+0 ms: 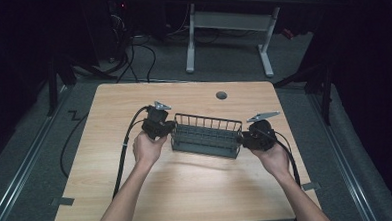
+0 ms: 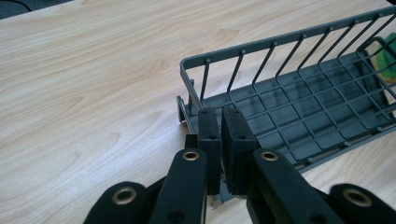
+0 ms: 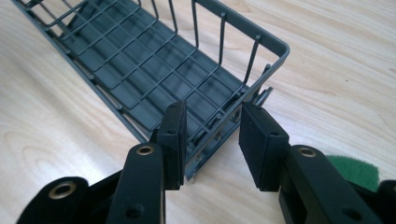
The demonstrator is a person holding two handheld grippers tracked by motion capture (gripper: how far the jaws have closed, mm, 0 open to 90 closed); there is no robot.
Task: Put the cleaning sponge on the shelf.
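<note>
A: High view. The wire basket [image 1: 206, 135] lies mid-worktop [image 1: 138, 203], long axis left to right. The left gripper [image 1: 170, 127] meets its left end, the right gripper [image 1: 242, 137] its right end.

B: Left gripper view. Jaws pinched narrow on the end wire of the basket [image 2: 299, 107].

A: Right gripper view. Jaws narrow, straddling the end wall of the basket [image 3: 154, 70]; whether the pads press it, I cannot tell.

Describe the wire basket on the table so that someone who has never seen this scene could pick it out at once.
On the light wooden table, look midway between the person's two hands. There stands a long, narrow, dark grey wire basket with upright bars and a grid floor, a black claw at each short end. It is the table's only openwork object.
</note>
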